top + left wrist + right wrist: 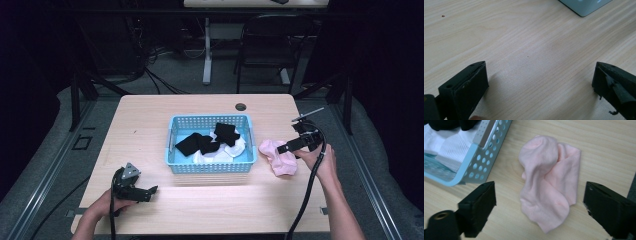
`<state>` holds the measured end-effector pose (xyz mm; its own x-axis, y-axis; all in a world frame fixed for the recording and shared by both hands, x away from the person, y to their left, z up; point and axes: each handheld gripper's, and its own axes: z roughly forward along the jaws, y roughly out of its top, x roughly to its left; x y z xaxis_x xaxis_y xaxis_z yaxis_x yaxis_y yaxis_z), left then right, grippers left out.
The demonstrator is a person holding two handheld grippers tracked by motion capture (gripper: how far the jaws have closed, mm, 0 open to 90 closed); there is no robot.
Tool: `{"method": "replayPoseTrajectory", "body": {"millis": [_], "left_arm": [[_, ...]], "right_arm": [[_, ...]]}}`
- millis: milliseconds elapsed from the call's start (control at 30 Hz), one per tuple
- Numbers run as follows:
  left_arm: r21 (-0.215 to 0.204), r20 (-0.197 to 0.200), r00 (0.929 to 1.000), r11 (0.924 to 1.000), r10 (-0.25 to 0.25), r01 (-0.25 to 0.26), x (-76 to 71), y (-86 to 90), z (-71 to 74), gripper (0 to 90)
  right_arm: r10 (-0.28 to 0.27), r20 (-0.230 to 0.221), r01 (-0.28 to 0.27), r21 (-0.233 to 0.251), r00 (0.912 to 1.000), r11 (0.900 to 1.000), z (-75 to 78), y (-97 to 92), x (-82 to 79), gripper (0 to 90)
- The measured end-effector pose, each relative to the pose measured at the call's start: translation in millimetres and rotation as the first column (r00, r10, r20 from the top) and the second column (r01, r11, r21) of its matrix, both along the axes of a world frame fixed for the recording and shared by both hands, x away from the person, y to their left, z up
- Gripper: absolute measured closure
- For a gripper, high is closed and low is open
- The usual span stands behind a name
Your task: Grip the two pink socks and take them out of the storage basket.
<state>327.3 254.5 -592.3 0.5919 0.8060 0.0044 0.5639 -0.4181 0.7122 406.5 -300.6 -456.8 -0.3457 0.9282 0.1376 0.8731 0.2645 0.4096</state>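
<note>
Left claw (pixel 150 190): positioned near the front left corner of the counter (pixel 145 125), held low over bare wood. Its jaws stand wide apart with nothing between them; the left gripper view shows open counter surface between the two black jaws.

Blue basket (pixel 172 150): located at the centre of the counter. It contains black and white socks (pixel 212 141).

Pink sock (pixel 547 182): lies crumpled and folded over on the counter, just beside the right wall of the basket, toward the right edge.

Right claw (pixel 289 146): positioned above the pink sock near the right edge. Its jaws are spread wide, one on each side of the sock, and neither pad presses on the fabric. The sock rests free on the wood.
</note>
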Motion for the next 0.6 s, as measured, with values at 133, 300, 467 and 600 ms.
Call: {"method": "replayPoseTrajectory", "body": {"millis": [133, 300, 467, 600], "left_arm": [[0.0, 0.0, 1.0, 1.0, 0.001, -0.001, 0.0, -0.1, 0.0, 0.2], [0.0, 0.0, 1.0, 1.0, 0.001, -0.001, 0.0, -0.1, 0.0, 0.2], [0.0, 0.0, 1.0, 1.0, 0.001, -0.001, -0.1, -0.1, 0.0, 0.2], [-0.001, 0.0, 1.0, 1.0, 0.001, -0.001, -0.1, -0.1, 0.0, 0.2]], "right_arm": [[0.013, 0.04, -0.012, -0.001, 0.9991, 0.9999, 4.6, -0.3, -17.5, 3.8], [0.031, 0.07, -0.029, -0.018, 0.9971, 0.9994, 4.4, -0.5, -38.6, 2.4], [0.043, 0.08, -0.04, -0.034, 0.9959, 0.9986, -4.1, 2.7, -57.4, 2.7], [0.056, 0.053, -0.054, -0.048, 0.997, 0.9974, -17.7, 4.4, -69.4, 3.3]]}}
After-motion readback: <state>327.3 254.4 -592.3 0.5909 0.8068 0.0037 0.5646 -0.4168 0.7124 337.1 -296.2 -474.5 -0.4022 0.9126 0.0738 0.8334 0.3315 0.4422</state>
